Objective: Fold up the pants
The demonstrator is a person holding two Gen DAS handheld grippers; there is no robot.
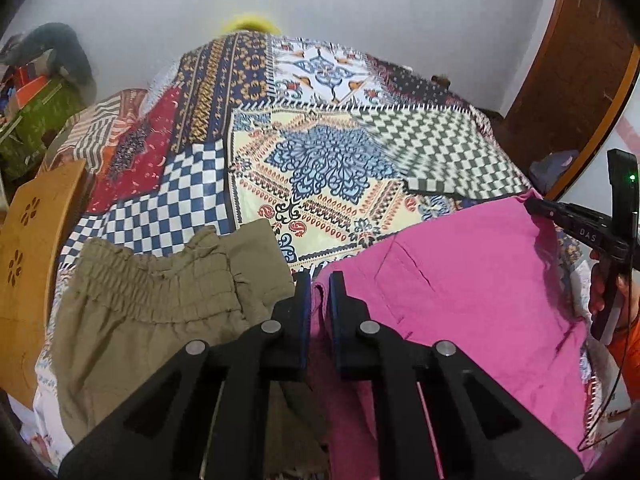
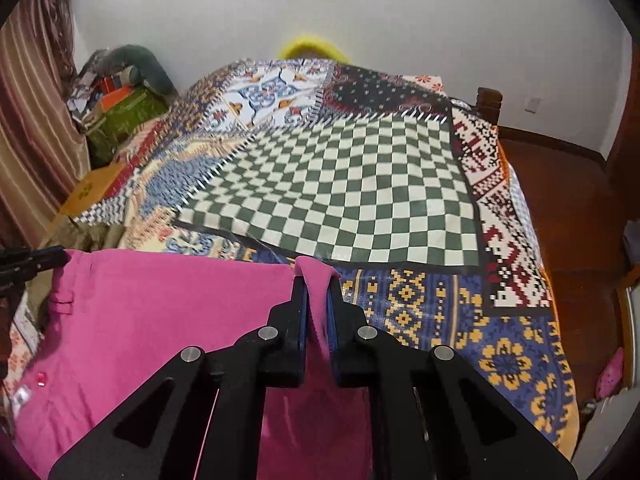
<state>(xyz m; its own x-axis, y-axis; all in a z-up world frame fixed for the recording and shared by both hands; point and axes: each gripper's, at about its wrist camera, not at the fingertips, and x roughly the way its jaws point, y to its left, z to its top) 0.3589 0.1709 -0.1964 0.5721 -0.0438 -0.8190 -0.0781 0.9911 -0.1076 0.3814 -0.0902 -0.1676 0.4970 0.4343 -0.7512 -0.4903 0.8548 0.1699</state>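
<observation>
While both grippers pinch one garment, the lines below set out how it lies.

Garment: pink pants [image 1: 472, 280] spread on the near part of the bed, on the patchwork bedspread [image 1: 332, 160], waistband edge toward the far side.
Left gripper [image 1: 320, 280]: jaws closed on a fold of pink cloth at the waistband's left corner.
Right gripper [image 2: 318, 280]: jaws clamped on a raised tuck of the same cloth at the right corner; it also shows at the right edge of the left view, nipping that corner.
Key relation: the held edge runs crosswise between the two grippers, and the legs seem to trail back toward the person, under the cameras.
Nearer hand: neither; each holds its own corner.
Neighbour: olive shorts [image 1: 160, 300] lie just left of the pink pants, touching or overlapping them near the left jaws; I cannot tell which.
Hidden: the leg ends and hems are cut off below both views, so how straight the legs lie is unknown.
Unclear: whether either pinch takes both layers.
</observation>
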